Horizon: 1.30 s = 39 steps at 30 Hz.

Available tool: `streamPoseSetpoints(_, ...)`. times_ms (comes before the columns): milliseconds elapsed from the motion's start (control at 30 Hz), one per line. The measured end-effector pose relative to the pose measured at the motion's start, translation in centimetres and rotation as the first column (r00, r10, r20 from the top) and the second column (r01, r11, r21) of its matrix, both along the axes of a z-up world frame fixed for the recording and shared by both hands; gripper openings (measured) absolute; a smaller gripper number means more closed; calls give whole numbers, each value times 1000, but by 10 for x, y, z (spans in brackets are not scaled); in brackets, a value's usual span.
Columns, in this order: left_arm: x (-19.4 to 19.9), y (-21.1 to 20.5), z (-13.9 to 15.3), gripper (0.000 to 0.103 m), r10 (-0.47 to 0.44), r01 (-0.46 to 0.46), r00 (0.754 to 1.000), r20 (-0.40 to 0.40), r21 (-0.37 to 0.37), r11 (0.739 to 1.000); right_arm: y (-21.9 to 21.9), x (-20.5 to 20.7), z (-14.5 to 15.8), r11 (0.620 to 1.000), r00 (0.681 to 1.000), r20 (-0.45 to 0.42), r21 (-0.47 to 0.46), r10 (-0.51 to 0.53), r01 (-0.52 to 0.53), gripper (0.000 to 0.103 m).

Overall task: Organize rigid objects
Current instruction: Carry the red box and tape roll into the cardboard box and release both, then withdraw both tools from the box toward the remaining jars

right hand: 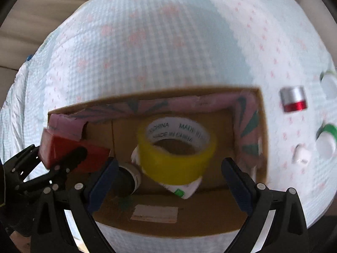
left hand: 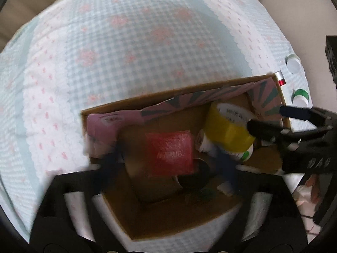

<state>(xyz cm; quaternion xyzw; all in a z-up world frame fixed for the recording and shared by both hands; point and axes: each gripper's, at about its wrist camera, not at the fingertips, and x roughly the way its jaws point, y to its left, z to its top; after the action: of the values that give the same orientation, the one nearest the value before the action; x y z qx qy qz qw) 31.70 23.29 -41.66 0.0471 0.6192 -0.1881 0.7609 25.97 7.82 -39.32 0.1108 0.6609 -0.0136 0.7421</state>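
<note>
An open cardboard box with pink patterned lining stands on the checked cloth. Inside it lies a red packet, between the wide-open fingers of my left gripper; the blurred blue pads stand clear of its sides. A yellow tape roll rests on a white bottle with a green label, beside a dark-capped jar. My right gripper hangs over the roll, open, with a gap between each pad and the roll. In the right wrist view the left gripper shows by the red packet.
On the cloth to the right of the box lie a silver and red cylinder, two white bottles with green bands and a small white cap. The checked cloth stretches away beyond the box. Beige upholstery borders it.
</note>
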Motion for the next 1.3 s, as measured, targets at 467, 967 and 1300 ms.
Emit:
streamPoseSetpoints(467, -37, 15, 19, 103, 30, -30, 999, 18, -11, 1000, 1, -15, 23, 1000, 998, 67, 29, -12, 10, 99)
streamPoseSetpoints(967, -112, 29, 102, 103, 84, -81, 985, 148, -22, 996, 7, -80, 101, 999, 980, 200, 45, -19, 10, 99)
streamPoseSetpoints(1300, -158, 1, 158, 103, 137, -124, 968, 212, -77, 989, -26, -138, 163, 1000, 962, 272, 19, -19, 14, 99)
